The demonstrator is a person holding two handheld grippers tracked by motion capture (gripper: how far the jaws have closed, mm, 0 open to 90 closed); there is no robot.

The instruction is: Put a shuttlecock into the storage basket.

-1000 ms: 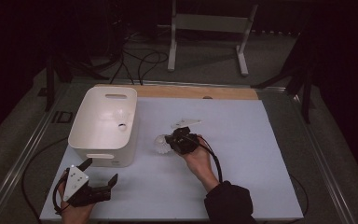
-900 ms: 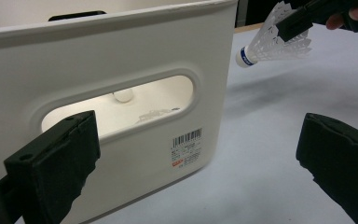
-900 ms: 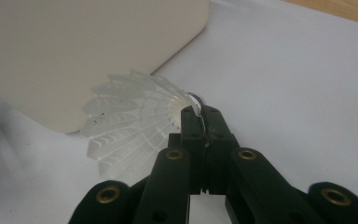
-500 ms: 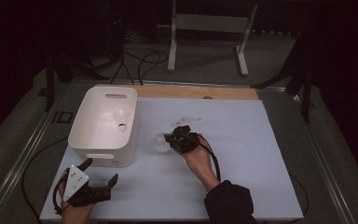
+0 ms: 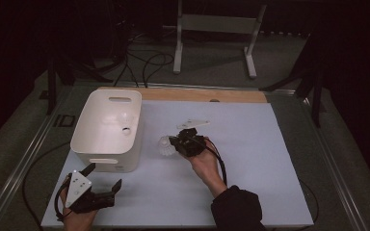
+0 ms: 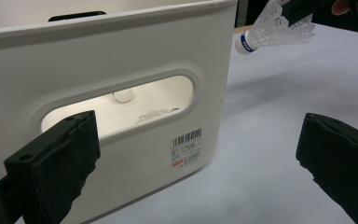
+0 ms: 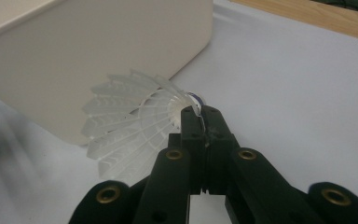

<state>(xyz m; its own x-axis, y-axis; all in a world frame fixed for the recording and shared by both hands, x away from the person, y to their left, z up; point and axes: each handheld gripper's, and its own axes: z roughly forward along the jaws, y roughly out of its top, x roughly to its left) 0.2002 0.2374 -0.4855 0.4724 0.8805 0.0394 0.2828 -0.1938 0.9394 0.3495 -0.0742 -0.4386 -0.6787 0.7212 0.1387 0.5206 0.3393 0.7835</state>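
My right gripper (image 5: 176, 143) hovers over the middle of the white table, shut on the feather skirt of a white shuttlecock (image 5: 165, 146). In the right gripper view the jaws (image 7: 198, 113) pinch the skirt's edge near the blue-banded cork, and the shuttlecock (image 7: 130, 123) fans out to the left. The white bin (image 5: 108, 132) stands just left of it, with a couple of shuttlecocks (image 5: 123, 119) inside. My left gripper (image 5: 104, 175) rests open at the table's front left, facing the bin's handle slot (image 6: 121, 100). The held shuttlecock (image 6: 272, 29) appears at the upper right of the left gripper view.
A flat white piece (image 5: 192, 124) lies on the table just beyond the right gripper. A wooden strip (image 5: 207, 95) runs along the table's far edge. A white stand (image 5: 212, 29) and cables sit on the floor behind.
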